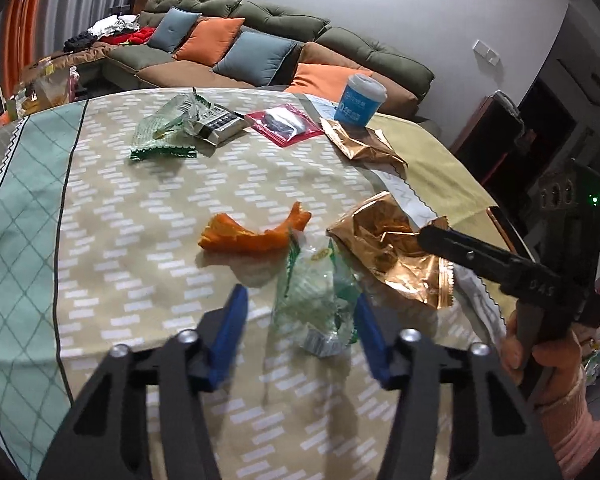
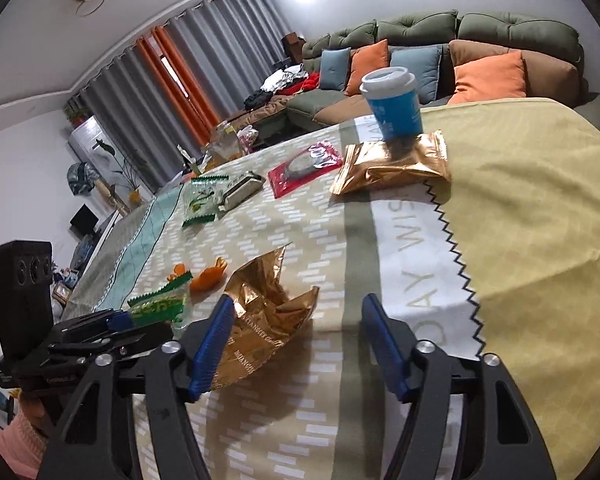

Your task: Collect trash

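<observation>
Left gripper (image 1: 300, 316) straddling clear green wrapper (image 1: 316, 300), fingers half-parted, touching only its right edge, right gripper (image 2: 300, 340) gaping beside crumpled gold wrapper (image 2: 267, 312), left pad (image 2: 213, 344) brushing it.

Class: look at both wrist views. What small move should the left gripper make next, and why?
Probably close the left gripper a little further: the crumpled clear green-printed plastic wrapper lies between its blue fingers, and a gap shows beside the left one, so the wrapper does not look firmly pinched for lifting.
</observation>
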A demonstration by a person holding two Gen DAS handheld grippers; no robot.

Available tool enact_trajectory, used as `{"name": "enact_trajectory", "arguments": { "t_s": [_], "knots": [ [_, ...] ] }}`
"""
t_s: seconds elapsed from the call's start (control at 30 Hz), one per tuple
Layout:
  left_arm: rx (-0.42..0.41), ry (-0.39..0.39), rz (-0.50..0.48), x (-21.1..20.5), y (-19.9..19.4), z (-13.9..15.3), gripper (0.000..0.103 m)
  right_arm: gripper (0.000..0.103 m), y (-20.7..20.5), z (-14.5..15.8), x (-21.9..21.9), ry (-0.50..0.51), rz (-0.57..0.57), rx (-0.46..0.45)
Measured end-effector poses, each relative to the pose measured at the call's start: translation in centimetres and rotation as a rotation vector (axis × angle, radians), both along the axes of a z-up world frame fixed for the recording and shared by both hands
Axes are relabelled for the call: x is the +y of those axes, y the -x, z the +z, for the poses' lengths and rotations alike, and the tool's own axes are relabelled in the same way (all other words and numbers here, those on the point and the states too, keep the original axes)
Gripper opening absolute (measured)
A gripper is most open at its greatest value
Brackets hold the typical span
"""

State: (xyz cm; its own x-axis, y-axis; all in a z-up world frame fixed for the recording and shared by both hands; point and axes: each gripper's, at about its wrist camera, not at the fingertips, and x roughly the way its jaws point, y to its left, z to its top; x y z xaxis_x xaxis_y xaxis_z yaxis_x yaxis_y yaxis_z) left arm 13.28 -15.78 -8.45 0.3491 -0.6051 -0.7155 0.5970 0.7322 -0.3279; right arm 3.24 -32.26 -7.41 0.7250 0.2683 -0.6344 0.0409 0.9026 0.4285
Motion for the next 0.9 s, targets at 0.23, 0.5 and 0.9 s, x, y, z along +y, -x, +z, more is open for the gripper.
{"name": "enact_trajectory", "arguments": {
  "t_s": [0.23,0.5,0.9],
  "knots": [
    [-0.003,0.026,0.000,0.7,0.3,0.3,0.018,0.022,0.5,0.3,0.3,0.002,0.006,0.001],
    [-0.069,0.032,-0.018,1.4,2.1,1.6,0.011,0.020,1.6,2.2,0.0,-0.005,-0.009,-0.062],
    [-0.118,0.059,0.065,6.7,4.1,3.8,0.011,0.020,1.2,3.7,3.1,-0.022,0.074,-0.114]
  ]
}}
